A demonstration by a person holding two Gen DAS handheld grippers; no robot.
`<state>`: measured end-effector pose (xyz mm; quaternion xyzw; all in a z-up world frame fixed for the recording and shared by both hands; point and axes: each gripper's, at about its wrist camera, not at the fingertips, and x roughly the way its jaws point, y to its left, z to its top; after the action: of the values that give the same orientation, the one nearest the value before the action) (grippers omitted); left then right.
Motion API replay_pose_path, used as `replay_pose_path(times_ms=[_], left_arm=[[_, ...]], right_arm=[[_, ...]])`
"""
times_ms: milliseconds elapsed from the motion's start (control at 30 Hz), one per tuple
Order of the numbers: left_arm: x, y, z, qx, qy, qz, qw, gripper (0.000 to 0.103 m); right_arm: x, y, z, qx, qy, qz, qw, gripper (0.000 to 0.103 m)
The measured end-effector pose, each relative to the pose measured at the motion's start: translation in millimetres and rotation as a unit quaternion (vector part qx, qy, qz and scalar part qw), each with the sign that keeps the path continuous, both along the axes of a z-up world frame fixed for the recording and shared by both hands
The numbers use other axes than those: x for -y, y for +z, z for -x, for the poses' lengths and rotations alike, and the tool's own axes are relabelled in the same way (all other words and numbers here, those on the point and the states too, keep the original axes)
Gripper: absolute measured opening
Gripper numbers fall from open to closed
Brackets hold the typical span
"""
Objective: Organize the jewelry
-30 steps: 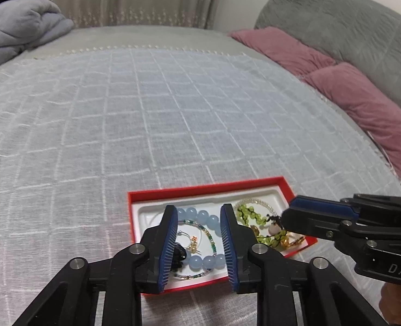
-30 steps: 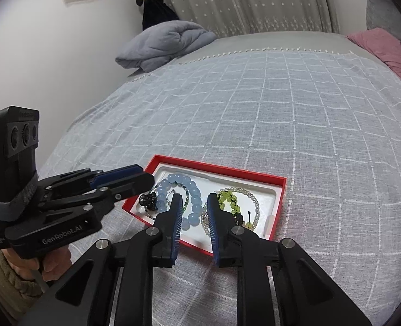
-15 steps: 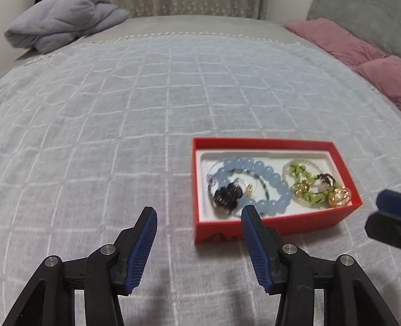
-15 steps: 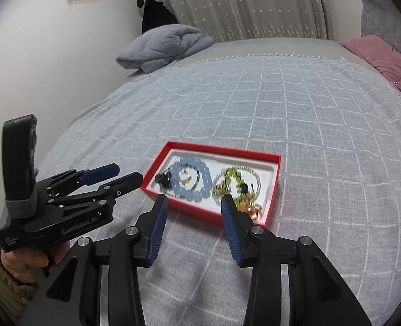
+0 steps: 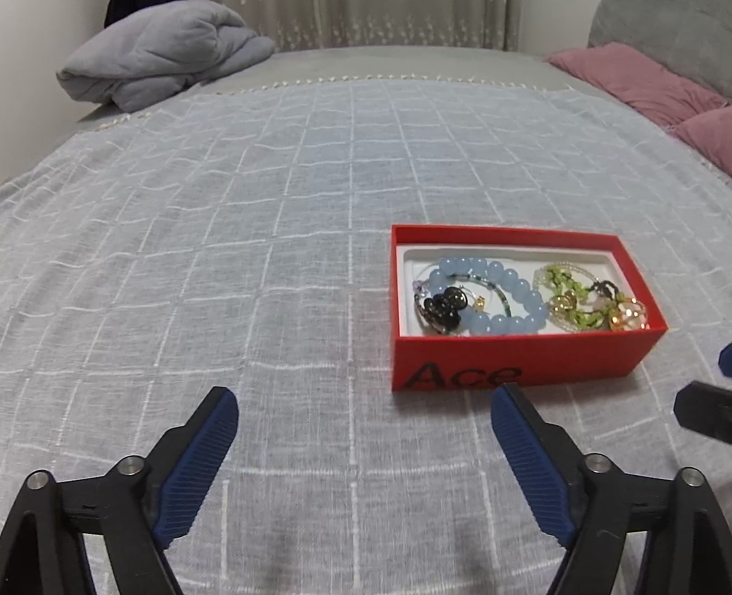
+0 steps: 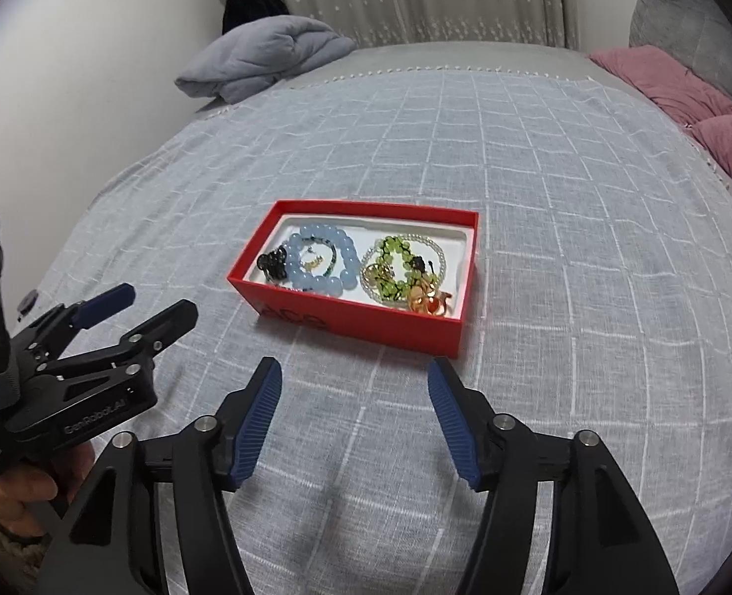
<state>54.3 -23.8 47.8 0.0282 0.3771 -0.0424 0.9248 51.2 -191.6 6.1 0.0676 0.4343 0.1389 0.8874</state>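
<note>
Jewelry lies heaped in a red box (image 6: 366, 320) on the bed (image 6: 589, 297), with nothing left loose on the cover (image 5: 217, 248) around it. A blue bead bracelet (image 5: 509, 292) fills the 9 o'clock half of the box in the left wrist view, with a dark beaded piece (image 5: 442, 306) resting on its near edge. A green bead string (image 5: 571, 292) and some gold-coloured pieces (image 5: 626, 317) crowd the 3 o'clock half.

The left hand-held gripper (image 5: 364, 409) hangs released, its jaws wide apart and empty, just short of the box's near wall. The right hand-held gripper (image 6: 355, 379) is likewise spread and empty, with the box at its 12 o'clock.

All of this should be light, and the round beads probably slick, so a pinch across a single bead could slip. The strands are limp and will sag and swing when lifted. Better to close over a run of the blue beads at the far, uncluttered arc. The green string and gold pieces look tangled together, though the view is too coarse to be sure, so one lift may drag its neighbours. The box itself looks stiff and is best taken by a side wall.
</note>
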Motion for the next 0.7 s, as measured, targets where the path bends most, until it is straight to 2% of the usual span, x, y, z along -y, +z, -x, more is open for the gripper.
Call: replay_pose_path(times_ms=[167, 400, 700], left_arm=[[-1.6, 1.3, 7.7, 0.002, -0.001, 0.005, 1.0, 0.096], [-2.0, -3.6, 4.6, -0.008, 0.01, -0.01, 0.9999, 0.102], [-8.8, -7.5, 1.1, -0.016, 0.024, -0.006, 0.9996, 0.102]], right_arm=[[-0.4, 1.2, 4.9, 0.009, -0.013, 0.009, 1.0, 0.082], [0.3, -5.5, 2.1, -0.003, -0.033, 0.023, 0.999, 0.098], [5.1, -7.6, 0.7, -0.009, -0.05, 0.019, 0.999, 0.103]])
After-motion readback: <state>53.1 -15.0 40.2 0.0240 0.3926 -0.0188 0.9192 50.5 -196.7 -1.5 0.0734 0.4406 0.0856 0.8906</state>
